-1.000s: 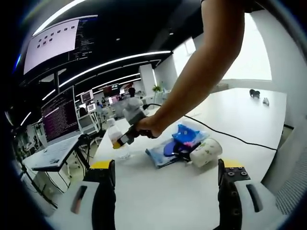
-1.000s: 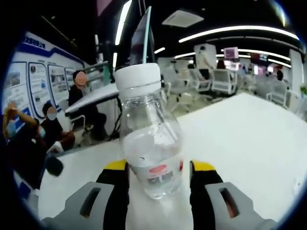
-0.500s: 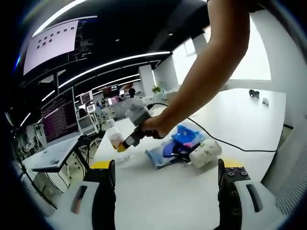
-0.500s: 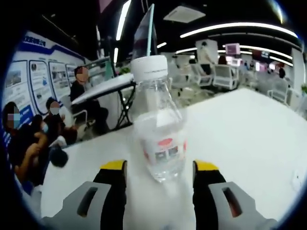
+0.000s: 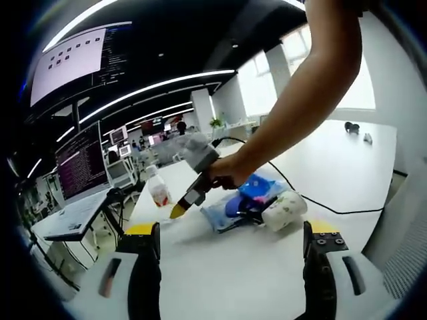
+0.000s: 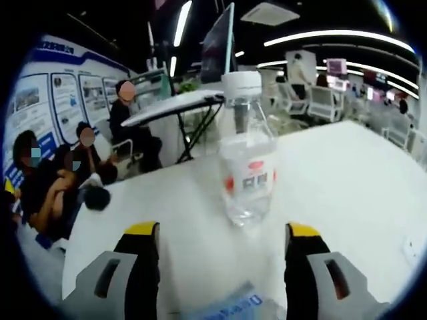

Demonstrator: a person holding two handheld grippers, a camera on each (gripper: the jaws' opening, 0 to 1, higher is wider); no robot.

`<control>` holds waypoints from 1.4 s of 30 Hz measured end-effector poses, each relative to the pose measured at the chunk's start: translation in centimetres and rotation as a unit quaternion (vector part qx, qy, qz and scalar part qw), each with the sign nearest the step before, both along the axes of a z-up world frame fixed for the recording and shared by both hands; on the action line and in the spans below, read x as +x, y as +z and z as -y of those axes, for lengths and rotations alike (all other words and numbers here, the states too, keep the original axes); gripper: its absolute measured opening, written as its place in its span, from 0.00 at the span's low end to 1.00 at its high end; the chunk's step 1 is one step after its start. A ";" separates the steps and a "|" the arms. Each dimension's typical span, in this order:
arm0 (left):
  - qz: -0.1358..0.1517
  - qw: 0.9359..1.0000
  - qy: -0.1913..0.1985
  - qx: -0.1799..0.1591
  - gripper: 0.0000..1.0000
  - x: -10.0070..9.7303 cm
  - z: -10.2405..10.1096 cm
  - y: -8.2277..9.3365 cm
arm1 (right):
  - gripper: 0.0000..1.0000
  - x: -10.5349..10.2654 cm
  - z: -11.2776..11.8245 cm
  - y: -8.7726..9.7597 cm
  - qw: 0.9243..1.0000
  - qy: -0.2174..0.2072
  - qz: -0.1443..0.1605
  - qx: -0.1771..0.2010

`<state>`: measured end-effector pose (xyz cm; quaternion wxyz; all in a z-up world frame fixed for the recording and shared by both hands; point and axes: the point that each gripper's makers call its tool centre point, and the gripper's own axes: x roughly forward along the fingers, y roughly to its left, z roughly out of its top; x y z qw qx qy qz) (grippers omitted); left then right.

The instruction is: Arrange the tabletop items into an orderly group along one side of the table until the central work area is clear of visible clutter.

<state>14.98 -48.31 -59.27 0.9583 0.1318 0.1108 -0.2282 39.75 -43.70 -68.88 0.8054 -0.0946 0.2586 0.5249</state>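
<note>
Right gripper [image 6: 220, 263], jaws spread wide and holding nothing, faces a clear water bottle [image 6: 248, 160] that stands upright on the white table [image 6: 347, 173], apart from the jaws. In the left gripper view the left gripper [image 5: 227, 267] is likewise wide and empty, low over the table near a blue packet [image 5: 230, 210] and a white roll [image 5: 283, 210] lying together just beside the bottle [image 5: 159, 193]. The bottle appears placed; the next move likely calls for reaching another loose item.

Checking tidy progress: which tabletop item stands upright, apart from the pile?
The clear water bottle, white-capped, stands alone; the blue packets and white roll lie heaped together.
</note>
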 end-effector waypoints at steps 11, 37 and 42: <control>-0.001 1.000 0.000 0.002 0.88 0.1 0.0 -0.1 | 0.89 -1.2 1.6 0.3 1.000 0.013 -0.002 0.000; 0.004 1.000 -0.009 0.004 0.87 -0.1 0.4 -0.2 | 1.00 -8.5 7.6 1.8 0.996 0.067 0.010 -0.054; 0.006 1.000 -0.012 0.003 0.87 -0.1 0.5 -0.1 | 1.00 -10.1 9.4 2.5 0.995 0.073 0.014 -0.061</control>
